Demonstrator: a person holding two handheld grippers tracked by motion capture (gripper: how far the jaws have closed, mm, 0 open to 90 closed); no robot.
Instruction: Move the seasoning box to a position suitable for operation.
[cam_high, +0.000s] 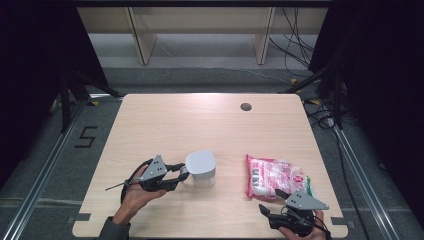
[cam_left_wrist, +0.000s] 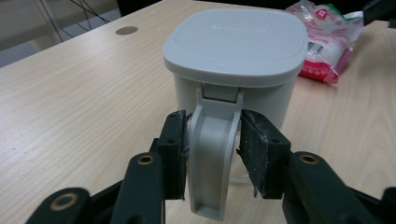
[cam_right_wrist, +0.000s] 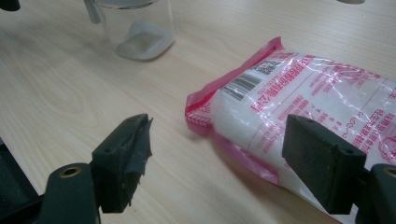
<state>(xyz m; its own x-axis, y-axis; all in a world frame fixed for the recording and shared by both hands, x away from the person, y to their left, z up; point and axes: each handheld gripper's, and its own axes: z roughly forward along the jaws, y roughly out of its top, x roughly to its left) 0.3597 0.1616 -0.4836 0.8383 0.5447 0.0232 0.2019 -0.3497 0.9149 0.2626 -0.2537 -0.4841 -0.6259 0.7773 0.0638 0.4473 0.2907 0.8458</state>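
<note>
Sitting near the middle of the table, a bit left, the jar has its grey lid on, and its handle sits between my left gripper pads, w/ a small gap on the right, so no real squeeze. Jar looks empty, clear walls. My right gripper waits w/ jaws wide at the near right, by the pink bag, full of white stuff.

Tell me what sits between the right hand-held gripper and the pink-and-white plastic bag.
Nothing visible. The right hand-held gripper has its jaws open, right at the near end of the pink-and-white plastic bag, with bare wooden table beneath.
</note>
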